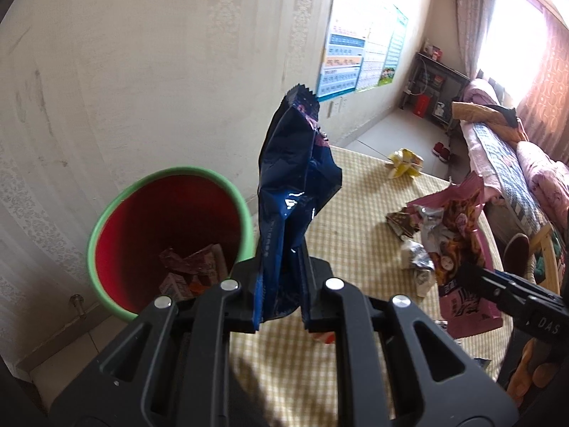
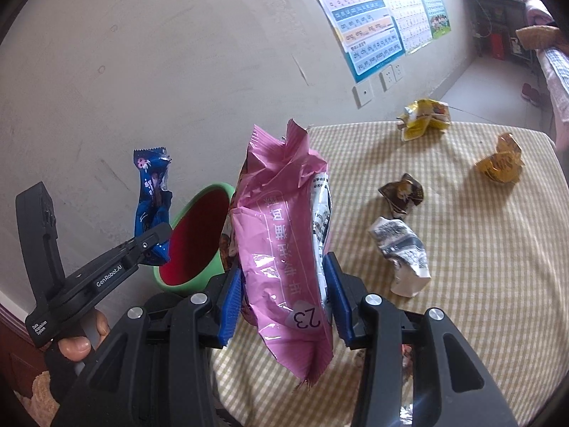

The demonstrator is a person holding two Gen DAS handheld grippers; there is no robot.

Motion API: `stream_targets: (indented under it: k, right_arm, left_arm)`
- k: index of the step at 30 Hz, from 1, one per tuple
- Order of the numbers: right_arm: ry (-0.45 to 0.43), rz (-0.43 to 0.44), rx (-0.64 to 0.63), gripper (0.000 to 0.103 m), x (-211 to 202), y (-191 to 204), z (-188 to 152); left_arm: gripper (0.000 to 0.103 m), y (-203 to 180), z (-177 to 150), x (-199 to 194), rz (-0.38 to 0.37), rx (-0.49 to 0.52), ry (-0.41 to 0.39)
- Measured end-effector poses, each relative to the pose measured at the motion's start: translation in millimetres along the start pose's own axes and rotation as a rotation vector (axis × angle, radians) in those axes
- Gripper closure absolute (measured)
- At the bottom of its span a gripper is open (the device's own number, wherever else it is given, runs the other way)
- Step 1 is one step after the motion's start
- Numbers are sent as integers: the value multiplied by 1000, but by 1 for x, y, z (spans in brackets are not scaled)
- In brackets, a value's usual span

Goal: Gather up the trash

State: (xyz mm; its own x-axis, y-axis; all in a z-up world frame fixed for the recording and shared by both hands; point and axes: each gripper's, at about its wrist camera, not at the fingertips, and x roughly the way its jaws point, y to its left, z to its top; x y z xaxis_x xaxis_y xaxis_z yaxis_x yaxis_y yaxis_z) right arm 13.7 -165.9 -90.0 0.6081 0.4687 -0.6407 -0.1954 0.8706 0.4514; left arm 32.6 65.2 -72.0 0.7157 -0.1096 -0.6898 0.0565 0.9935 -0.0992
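Blue wrapper [image 1: 295, 192]: standing upright, pinched between the closed jaws of the left gripper [image 1: 279, 284], just beside the rim of the bin [image 1: 106, 210]; in the right wrist view it is showing as a crumpled blue wrapper [image 2: 151, 192] held over the bin's near edge.
Pink bag [image 2: 284, 242]: being clamped upright by the right gripper [image 2: 282, 284], jaws closed on its lower half, above the table [image 2: 480, 284].
Bin, green outside and red inside: sitting beside the table against the wall, holding what are probably several crumpled wrappers at the bottom, though the dim interior is making them hard to tell.
Loose trash lying on the checked tablecloth: silver wrapper [image 2: 402, 252], brown wrapper [image 2: 403, 192], orange wrapper [image 2: 499, 163], yellow bag [image 2: 425, 117] near the far edge.
Wall charts [image 2: 370, 17]: hanging above the sockets [image 2: 391, 71].
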Motion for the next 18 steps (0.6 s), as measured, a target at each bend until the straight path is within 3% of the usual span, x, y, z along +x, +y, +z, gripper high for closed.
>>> stream_targets:
  k: [18]
  right_arm:
    - [91,99,-111,60,53,63,11]
  left_arm:
    - [88,59,-7,4,90,-75,22]
